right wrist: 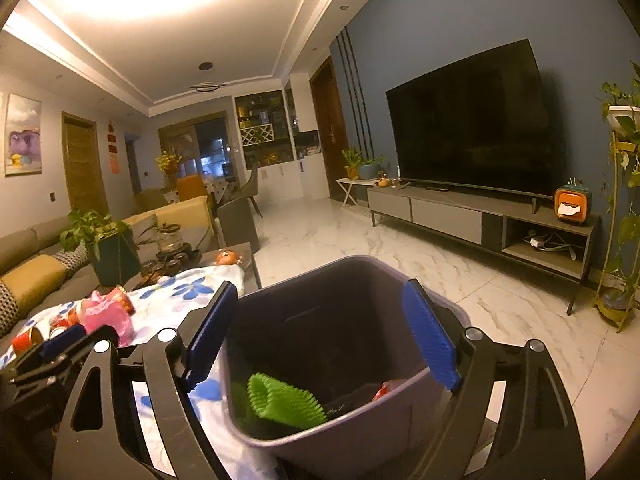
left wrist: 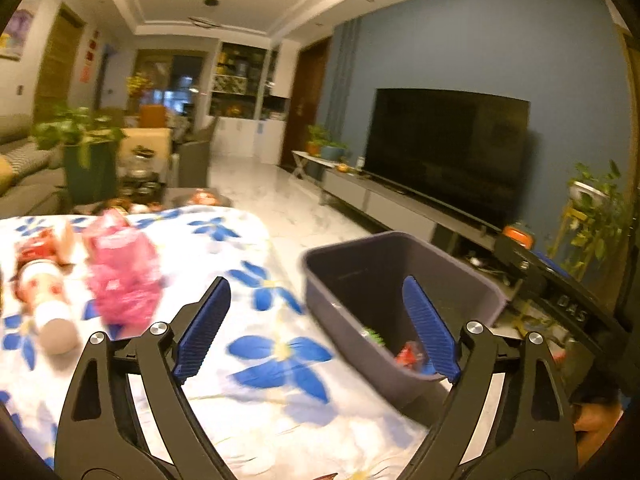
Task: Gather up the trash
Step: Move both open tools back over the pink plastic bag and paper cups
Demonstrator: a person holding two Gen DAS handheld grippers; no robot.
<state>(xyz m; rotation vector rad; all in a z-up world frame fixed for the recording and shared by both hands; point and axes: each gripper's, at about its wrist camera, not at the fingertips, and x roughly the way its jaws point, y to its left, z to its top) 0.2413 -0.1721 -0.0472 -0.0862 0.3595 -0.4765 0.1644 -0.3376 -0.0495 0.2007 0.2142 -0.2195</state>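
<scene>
A grey trash bin [left wrist: 400, 296] [right wrist: 340, 344] stands beside the table's right edge. Inside it lie a green ribbed piece [right wrist: 280, 400] and a red wrapper [left wrist: 410, 354]. My left gripper [left wrist: 320, 328] is open over the flowered tablecloth [left wrist: 248, 320], with nothing between its fingers. On the cloth to its left lie a crumpled pink bag [left wrist: 120, 276] [right wrist: 106, 316] and a red-and-white bottle [left wrist: 44, 292]. My right gripper [right wrist: 324, 338] hangs open directly above the bin's mouth, empty. The left gripper [right wrist: 52, 352] shows at the right wrist view's lower left.
A red can [right wrist: 26, 340] lies on the table's left part. A potted plant [right wrist: 108, 240], glass jar and small cups stand at the table's far end. A sofa [right wrist: 36, 264] runs along the left. A TV [right wrist: 468, 120] on a low cabinet fills the right wall, across bare marble floor.
</scene>
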